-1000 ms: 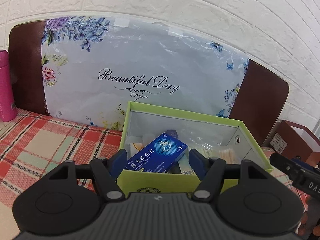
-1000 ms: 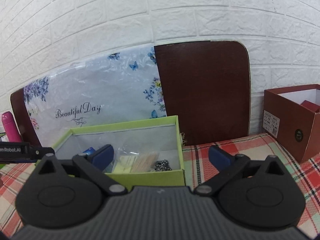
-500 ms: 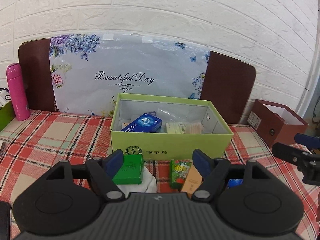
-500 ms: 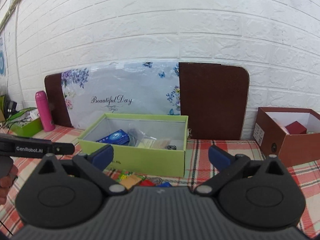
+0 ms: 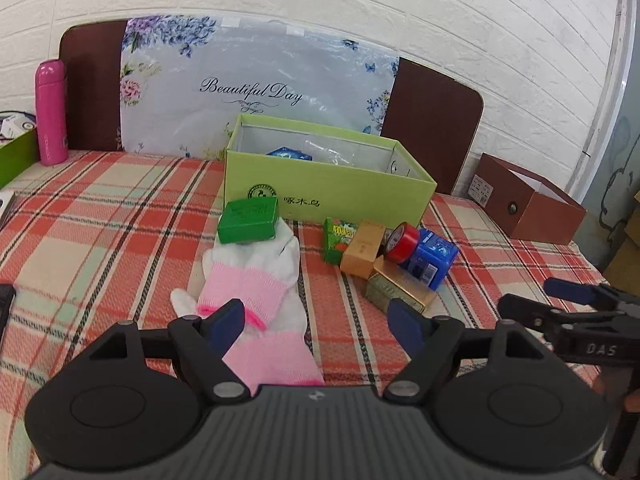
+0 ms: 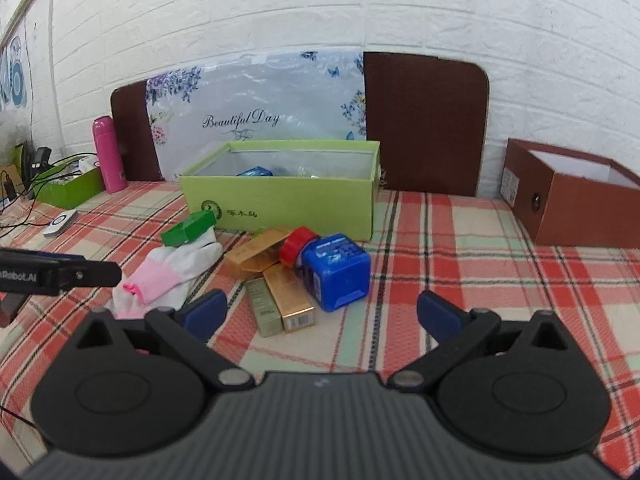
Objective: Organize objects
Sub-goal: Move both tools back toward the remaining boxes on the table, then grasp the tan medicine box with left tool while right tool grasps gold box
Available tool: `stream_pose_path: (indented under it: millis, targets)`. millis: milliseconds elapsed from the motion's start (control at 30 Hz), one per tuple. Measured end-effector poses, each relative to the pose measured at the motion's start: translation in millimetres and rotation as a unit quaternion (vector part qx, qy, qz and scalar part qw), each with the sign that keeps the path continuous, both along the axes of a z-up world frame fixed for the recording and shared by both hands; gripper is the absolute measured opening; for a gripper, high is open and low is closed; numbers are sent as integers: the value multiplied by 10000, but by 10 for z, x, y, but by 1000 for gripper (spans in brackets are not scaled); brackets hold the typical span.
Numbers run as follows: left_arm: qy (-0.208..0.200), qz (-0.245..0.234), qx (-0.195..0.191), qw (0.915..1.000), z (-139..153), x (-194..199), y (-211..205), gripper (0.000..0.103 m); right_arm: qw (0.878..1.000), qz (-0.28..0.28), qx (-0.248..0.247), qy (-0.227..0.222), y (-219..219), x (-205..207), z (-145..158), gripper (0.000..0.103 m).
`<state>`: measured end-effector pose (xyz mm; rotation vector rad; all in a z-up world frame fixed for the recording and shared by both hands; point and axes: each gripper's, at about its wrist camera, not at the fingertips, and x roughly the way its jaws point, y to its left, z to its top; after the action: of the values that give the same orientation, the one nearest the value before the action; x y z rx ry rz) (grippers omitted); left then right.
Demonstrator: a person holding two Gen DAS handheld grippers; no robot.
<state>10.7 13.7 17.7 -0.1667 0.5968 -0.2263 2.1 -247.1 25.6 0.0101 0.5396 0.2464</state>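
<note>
A light green open box [image 5: 332, 194] [image 6: 280, 200] stands at the back of the plaid table, with a blue medicine box [image 5: 289, 153] inside. In front of it lie a green box [image 5: 249, 221], white-and-pink gloves [image 5: 256, 276], a small green packet [image 5: 337, 239], gold boxes [image 5: 362, 254], red tape [image 5: 402, 242] and a blue box [image 6: 335, 271]. My left gripper [image 5: 316, 324] is open and empty, hovering over the gloves' pink cuffs. My right gripper [image 6: 322, 314] is open and empty, just short of the gold boxes [image 6: 286, 300].
A pink bottle [image 5: 51, 112] and a green tray [image 6: 70, 188] stand at the left. A brown box [image 6: 572, 198] sits at the right. A floral bag leans on a brown board [image 6: 426, 120] against the brick wall. A white remote [image 6: 60, 223] lies at the left.
Both grippers drew back from the green box toward the near edge. The left gripper let go of the blue medicine box, which now lies in the green box. The loose items came into view.
</note>
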Motion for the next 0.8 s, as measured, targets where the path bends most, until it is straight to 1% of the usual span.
stream_pose_path:
  millis: [67, 167, 233, 300, 333, 367, 433, 500, 567, 633, 667, 733, 800]
  targets:
    - [46, -4, -33, 10000, -68, -8, 38, 81, 9997, 159, 133, -107, 55, 62, -203, 103]
    - [92, 3, -18, 10000, -127, 17, 85, 81, 9997, 132, 203, -14, 143, 181, -450, 103]
    - [93, -7, -94, 9999, -141, 59, 110, 81, 9995, 160, 242, 79, 195, 255, -546, 103]
    - [114, -72, -207, 9997, -152, 103, 113, 81, 9996, 211, 156, 79, 254, 321, -597, 101]
    - [114, -114, -252, 9996, -156, 120, 106, 82, 9997, 216, 68, 51, 284, 358, -609, 98]
    - [107, -158, -289, 9994, -160, 138, 95, 82, 9998, 208, -8, 33, 301, 397, -616, 96]
    - [118, -232, -330, 9991, -174, 180, 62, 81, 9998, 175, -42, 46, 306, 490, -628, 88]
    - [148, -299, -331, 9989, -185, 237, 22, 81, 9997, 183, 11, 134, 296, 588, -646, 84]
    - [169, -421, -282, 9986, -184, 307, -32, 81, 9995, 266, 43, 132, 301, 648, -670, 83]
    - [143, -561, -194, 9981, -167, 383, -92, 81, 9992, 370, -27, 127, 325, 699, -695, 79]
    - [112, -600, -163, 9980, -154, 423, -118, 81, 9991, 390, -44, 164, 337, 722, -710, 76]
    - [48, -675, -120, 9976, -130, 522, -174, 80, 9983, 481, 120, 305, 319, 764, -735, 58]
    - [44, -722, -118, 9973, -133, 646, -239, 79, 9974, 485, 363, 394, 286, 762, -750, 57]
